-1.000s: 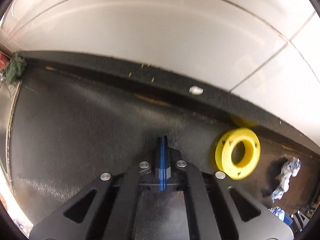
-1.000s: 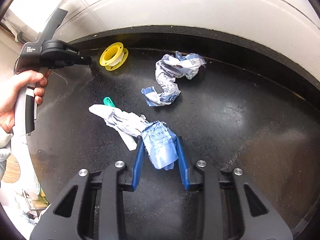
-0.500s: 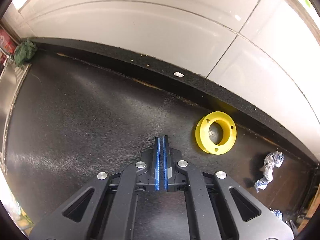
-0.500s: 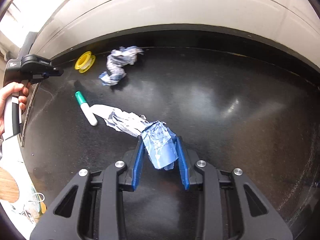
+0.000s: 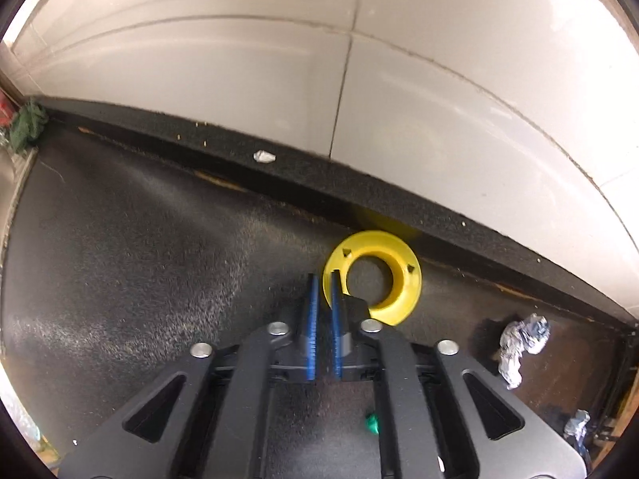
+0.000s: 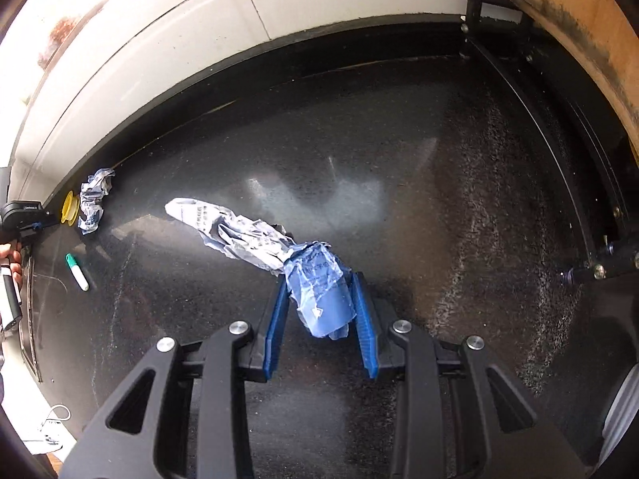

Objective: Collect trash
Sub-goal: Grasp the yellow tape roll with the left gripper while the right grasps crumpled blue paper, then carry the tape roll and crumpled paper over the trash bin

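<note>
My right gripper (image 6: 319, 279) is shut on a long crumpled blue-and-white wrapper (image 6: 247, 239) and holds it above the black counter (image 6: 419, 199). A second crumpled wrapper (image 6: 92, 203) lies far left by the wall; it also shows in the left wrist view (image 5: 519, 343). My left gripper (image 5: 323, 285) has its blue fingers a narrow slit apart, empty, right beside a yellow spool (image 5: 377, 275). The spool also shows in the right wrist view (image 6: 68, 208). The left gripper (image 6: 28, 219) shows there too, at the far left.
A green-capped marker (image 6: 77, 271) lies on the counter at the left. A small white scrap (image 5: 263, 156) sits on the black backsplash ledge. A green cloth (image 5: 26, 123) lies at the far left. A black metal frame (image 6: 559, 127) and wooden board (image 6: 579, 20) stand at the right.
My right gripper has carried the wrapper up and to the right, away from the other trash. My left gripper has moved closer to the yellow spool, and its fingers have parted slightly.
</note>
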